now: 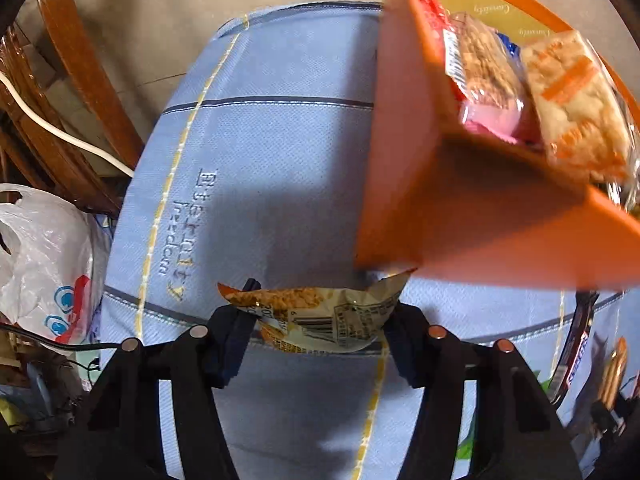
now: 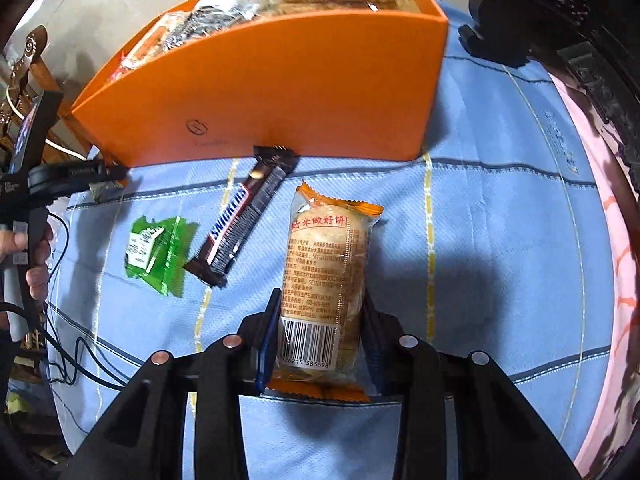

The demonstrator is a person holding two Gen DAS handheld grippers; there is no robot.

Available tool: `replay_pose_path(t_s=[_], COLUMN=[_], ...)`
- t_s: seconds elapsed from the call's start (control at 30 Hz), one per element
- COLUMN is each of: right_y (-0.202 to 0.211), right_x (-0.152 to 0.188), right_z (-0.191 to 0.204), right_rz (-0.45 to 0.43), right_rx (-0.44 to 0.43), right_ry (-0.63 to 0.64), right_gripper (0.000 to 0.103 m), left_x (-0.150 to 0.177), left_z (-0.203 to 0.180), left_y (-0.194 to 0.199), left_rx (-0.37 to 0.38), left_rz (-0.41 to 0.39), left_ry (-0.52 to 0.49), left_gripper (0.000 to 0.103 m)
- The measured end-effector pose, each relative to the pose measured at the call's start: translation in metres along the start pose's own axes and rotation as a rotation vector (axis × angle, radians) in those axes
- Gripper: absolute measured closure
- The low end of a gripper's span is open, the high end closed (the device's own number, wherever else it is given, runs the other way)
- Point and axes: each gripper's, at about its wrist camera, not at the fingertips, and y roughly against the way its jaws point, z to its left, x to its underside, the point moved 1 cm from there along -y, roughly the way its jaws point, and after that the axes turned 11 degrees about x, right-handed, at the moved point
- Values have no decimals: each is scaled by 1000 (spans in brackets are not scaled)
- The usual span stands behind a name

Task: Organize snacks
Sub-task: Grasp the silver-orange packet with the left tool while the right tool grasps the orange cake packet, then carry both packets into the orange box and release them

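Observation:
In the left wrist view my left gripper [image 1: 320,322] is shut on a small cream and orange snack packet [image 1: 308,306], just below the near corner of the orange box [image 1: 460,220]. The box holds several wrapped snacks [image 1: 484,64]. In the right wrist view my right gripper [image 2: 320,312] is shut on a clear biscuit packet with orange ends [image 2: 326,256], lying lengthwise between the fingers over the blue cloth [image 2: 500,240]. A Snickers bar [image 2: 236,224] and a green packet [image 2: 158,250] lie on the cloth in front of the orange box [image 2: 280,88]. The left gripper [image 2: 100,178] shows at the box's left corner.
The blue cloth [image 1: 260,140] covers the table. A wooden chair [image 1: 80,60], a white cable [image 1: 60,132] and a white plastic bag [image 1: 40,260] stand off the table's left side. Dark carved furniture [image 2: 580,40] and a pink cloth [image 2: 616,280] border the right. Black cables [image 2: 72,364] hang at left.

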Motion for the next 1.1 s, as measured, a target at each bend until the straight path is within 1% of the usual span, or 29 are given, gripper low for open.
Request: replay_pose_path(t_s=[0.07, 0.27, 0.37, 0.53, 0.6, 0.67, 0.77, 0.9, 1.1], right_y=[5, 30, 45, 68, 79, 85, 97, 109, 128], right_x=[-2, -8, -10, -12, -10, -10, -12, -19, -46], right_z=[3, 12, 17, 18, 19, 18, 13, 7, -5], right_rz=[-11, -63, -90, -131, -148, -162, -188, -222, -292], right_rx=[-8, -42, -58, -80, -87, -91, -92, -88, -84], right_ry=[4, 26, 33, 44, 47, 49, 42, 27, 11], right_gripper=[67, 67, 67, 67, 67, 67, 67, 66, 66], left_x=[8, 44, 60, 72, 72, 70, 69, 56, 26], left_z=[-2, -5, -10, -23, -25, -26, -39, -54, -79], left_y=[7, 47, 69, 96, 104, 109, 127, 144, 161], left_rx=[10, 125, 161, 176, 193, 185, 181, 180, 181], left_rz=[-2, -7, -13, -19, -23, -29, -55, -89, -139], left_ry=[-8, 28, 23, 15, 5, -8, -34, -64, -112], left_gripper=[48, 48, 47, 47, 47, 47, 47, 47, 46])
